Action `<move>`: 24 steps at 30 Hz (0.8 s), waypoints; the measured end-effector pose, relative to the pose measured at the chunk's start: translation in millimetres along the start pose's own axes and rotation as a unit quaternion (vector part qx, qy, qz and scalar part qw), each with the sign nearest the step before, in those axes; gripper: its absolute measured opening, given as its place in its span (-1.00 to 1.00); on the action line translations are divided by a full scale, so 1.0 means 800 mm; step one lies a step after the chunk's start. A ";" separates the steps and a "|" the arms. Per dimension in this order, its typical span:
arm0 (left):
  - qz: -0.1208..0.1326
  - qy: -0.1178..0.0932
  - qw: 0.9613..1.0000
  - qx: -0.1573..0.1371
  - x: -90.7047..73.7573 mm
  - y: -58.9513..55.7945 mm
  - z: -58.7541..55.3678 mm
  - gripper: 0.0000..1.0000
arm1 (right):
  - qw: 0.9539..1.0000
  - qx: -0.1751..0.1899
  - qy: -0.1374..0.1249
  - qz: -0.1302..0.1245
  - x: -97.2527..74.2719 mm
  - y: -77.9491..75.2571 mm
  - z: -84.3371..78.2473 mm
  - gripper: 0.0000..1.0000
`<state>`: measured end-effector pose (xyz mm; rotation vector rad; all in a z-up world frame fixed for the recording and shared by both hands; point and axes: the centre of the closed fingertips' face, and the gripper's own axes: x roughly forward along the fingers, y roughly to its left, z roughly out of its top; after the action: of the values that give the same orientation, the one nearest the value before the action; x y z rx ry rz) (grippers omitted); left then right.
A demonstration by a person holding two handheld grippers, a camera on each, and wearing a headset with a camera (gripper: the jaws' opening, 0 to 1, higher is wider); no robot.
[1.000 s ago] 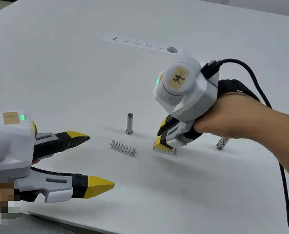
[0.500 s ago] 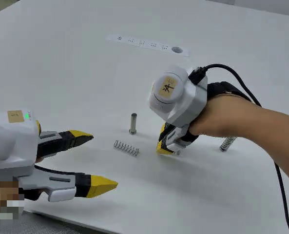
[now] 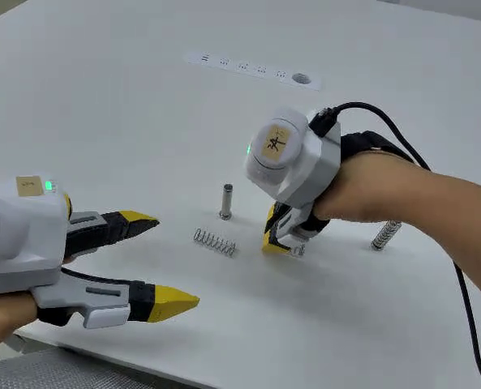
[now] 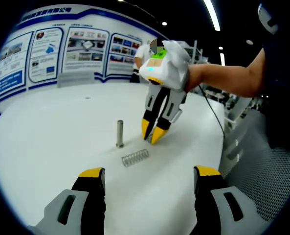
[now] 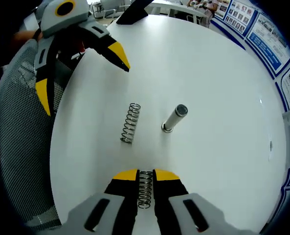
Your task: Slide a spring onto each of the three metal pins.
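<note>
A bare metal pin stands upright on the white table. A loose spring lies flat just in front of it. To the right of the pin, my right gripper points down at the table, shut on a second spring between its yellow tips. A spring-covered pin stands beyond the right hand. My left gripper hovers open at the near left, aimed at the loose spring, holding nothing.
A white power strip lies at the far side of the table. A black cable runs from the right gripper along the arm. The table's front edge is close below the left gripper, with grey mesh beneath it.
The head camera has shifted. My right gripper has turned a little more upright over its spring, so less of that spring shows under the tips. The left gripper stays open in place.
</note>
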<state>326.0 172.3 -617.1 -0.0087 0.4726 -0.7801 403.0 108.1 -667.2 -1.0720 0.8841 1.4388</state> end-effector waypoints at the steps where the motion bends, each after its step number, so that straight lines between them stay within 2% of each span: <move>1: 0.000 0.000 1.000 0.000 0.000 0.000 0.000 0.50 | 1.000 0.003 -0.001 0.002 0.000 0.000 0.000 -0.75; 9: -0.001 0.004 1.000 0.002 0.001 -0.001 -0.002 0.50 | 0.999 0.039 -0.008 0.016 0.001 0.000 -0.001 -0.76; 24: 0.002 0.003 1.000 0.003 0.000 0.000 -0.001 0.50 | 0.999 0.032 -0.020 -0.013 -0.002 0.003 -0.003 -0.77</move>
<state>325.7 172.4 -617.8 -0.0008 0.4754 -0.7782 400.8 105.3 -666.3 -0.9990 0.8791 1.3970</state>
